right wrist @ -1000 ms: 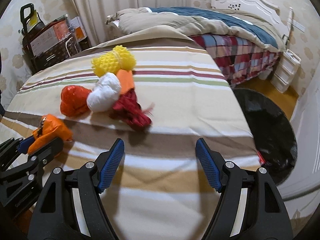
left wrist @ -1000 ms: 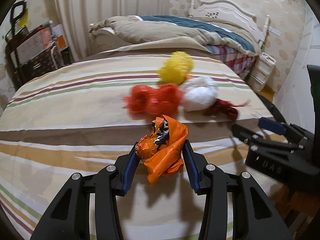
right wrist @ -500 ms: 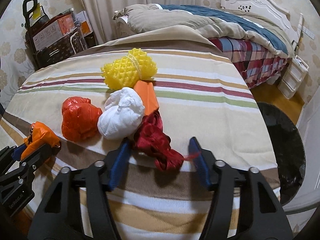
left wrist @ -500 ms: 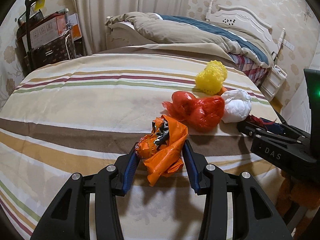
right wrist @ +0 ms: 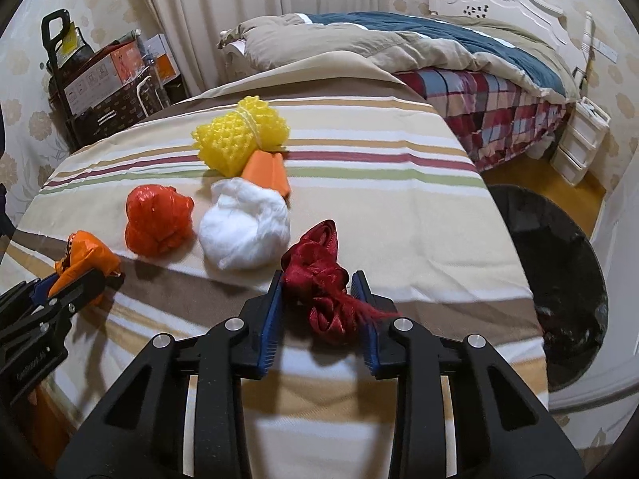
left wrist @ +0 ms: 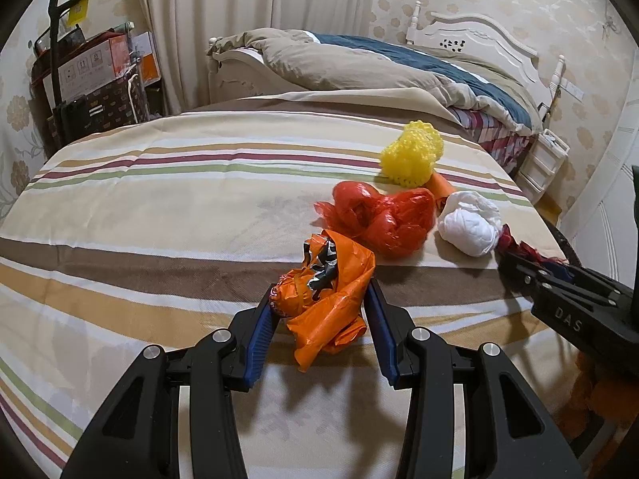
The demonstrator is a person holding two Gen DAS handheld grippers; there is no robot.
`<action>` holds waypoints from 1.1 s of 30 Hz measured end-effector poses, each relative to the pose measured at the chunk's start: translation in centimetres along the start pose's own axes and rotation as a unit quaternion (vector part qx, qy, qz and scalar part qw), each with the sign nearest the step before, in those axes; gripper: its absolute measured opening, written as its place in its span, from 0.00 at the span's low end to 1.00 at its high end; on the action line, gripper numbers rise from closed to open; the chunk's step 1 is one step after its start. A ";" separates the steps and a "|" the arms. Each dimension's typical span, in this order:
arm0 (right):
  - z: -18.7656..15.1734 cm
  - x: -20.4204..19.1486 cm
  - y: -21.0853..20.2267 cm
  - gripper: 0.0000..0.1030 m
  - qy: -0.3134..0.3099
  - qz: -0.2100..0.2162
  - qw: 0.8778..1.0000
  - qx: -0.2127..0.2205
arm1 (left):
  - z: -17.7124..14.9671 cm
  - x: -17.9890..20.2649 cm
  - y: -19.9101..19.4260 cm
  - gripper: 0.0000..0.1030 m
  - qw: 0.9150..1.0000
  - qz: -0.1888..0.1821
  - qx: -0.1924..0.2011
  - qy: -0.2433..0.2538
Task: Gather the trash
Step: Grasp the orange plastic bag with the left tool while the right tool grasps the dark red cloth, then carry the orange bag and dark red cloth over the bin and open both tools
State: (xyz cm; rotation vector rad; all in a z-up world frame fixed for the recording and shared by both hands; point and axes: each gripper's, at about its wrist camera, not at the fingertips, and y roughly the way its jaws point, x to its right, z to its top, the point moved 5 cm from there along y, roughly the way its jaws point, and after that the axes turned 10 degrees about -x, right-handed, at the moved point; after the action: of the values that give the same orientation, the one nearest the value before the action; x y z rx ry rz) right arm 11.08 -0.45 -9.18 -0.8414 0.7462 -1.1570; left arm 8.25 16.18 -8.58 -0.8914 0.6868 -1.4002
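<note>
Now left tongs pinch orange bag; right tongs closing around red ribbon.

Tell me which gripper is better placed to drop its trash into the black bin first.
Right. The black bin sits just beyond the right gripper, which is closing on the dark red ribbon bundle; the left gripper with its crumpled orange plastic bag is farther.

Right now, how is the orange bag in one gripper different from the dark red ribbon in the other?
The orange plastic bag is shiny, crinkly film with black print; the dark red ribbon is woven fabric, bunched in loops. The bag sits clamped in the left gripper, while the right gripper is closing its jaws around the ribbon. Both are crumpled trash, over the striped sheet.
</note>
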 end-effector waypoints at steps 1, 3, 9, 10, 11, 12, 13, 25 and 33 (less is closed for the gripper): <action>-0.2 0.2 -0.1 0.31 0.002 -0.002 1.000 0.001 | -0.1 0.1 -0.1 0.43 1.000 -0.002 0.000 0.001; -0.6 0.7 -0.5 0.31 0.008 -0.004 1.000 0.003 | -0.2 0.5 -0.2 0.43 1.000 -0.005 0.000 0.004; -1.6 1.9 -1.6 0.31 0.016 -0.013 1.000 0.014 | -0.7 2.4 -0.8 0.43 1.000 -0.020 0.004 0.019; -1.7 2.2 -1.7 0.31 0.017 -0.014 1.000 0.015 | -0.7 2.9 -0.9 0.43 0.999 -0.023 0.006 0.022; -1.9 2.4 -1.9 0.31 0.019 -0.016 1.000 0.017 | -0.8 3.4 -1.0 0.43 0.999 -0.027 0.009 0.025; -2.0 2.8 -2.2 0.31 0.022 -0.017 0.999 0.019 | -0.8 3.8 -1.1 0.43 0.999 -0.031 0.011 0.028; -2.2 3.2 -2.4 0.31 0.026 -0.017 0.999 0.021 | -0.8 4.2 -1.2 0.43 0.999 -0.033 0.012 0.030; -2.6 9.7 -5.0 0.31 0.085 -0.045 0.994 0.053 | 0.5 12.0 -1.3 0.43 0.993 -0.073 0.028 0.089; -2.3 15.1 -5.6 0.31 0.121 -0.068 0.988 0.067 | 2.2 17.6 0.0 0.43 0.988 -0.089 0.032 0.126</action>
State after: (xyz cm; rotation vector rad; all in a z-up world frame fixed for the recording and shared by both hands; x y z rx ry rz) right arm 10.17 -16.46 -6.50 -0.6542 0.8079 -1.4337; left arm 11.45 -1.04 -5.64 -0.7455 0.7606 -1.7039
